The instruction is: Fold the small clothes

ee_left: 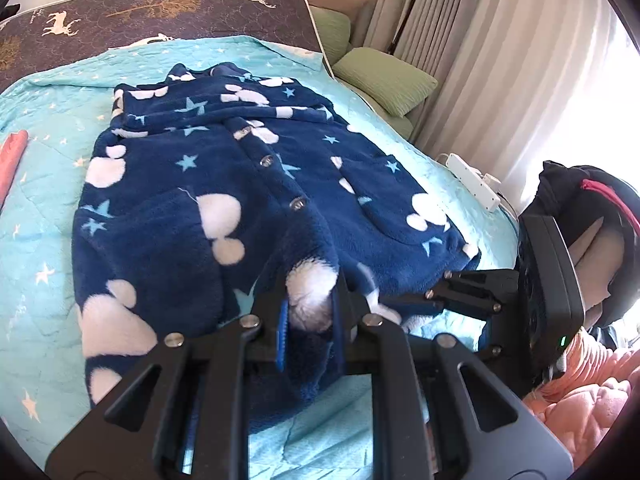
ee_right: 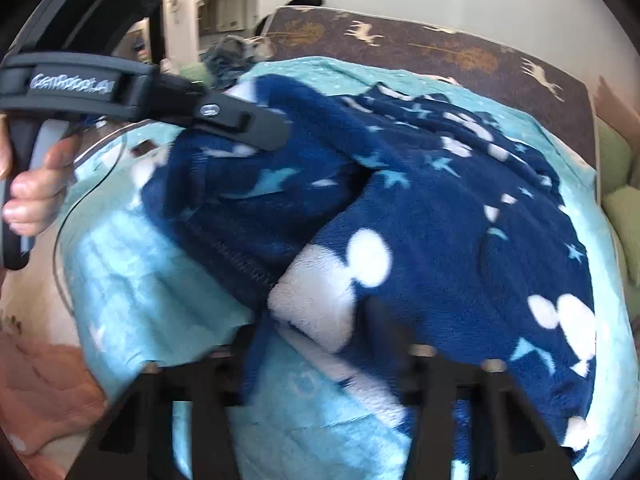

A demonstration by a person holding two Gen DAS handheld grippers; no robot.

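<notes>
A navy fleece jacket (ee_left: 240, 184) with white spots and stars lies spread on the turquoise quilt (ee_left: 36, 240) of the bed. The left gripper (ee_left: 310, 312) is clamped on a bunch of its near hem. The right gripper (ee_right: 320, 332) is blurred — it pinches the hem at a white patch, just beside the left one.

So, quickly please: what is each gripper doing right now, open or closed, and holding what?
Left gripper: closed on the hem of the blue fleece jacket.
Right gripper: closed on the jacket's hem too, though the view is blurred.
</notes>
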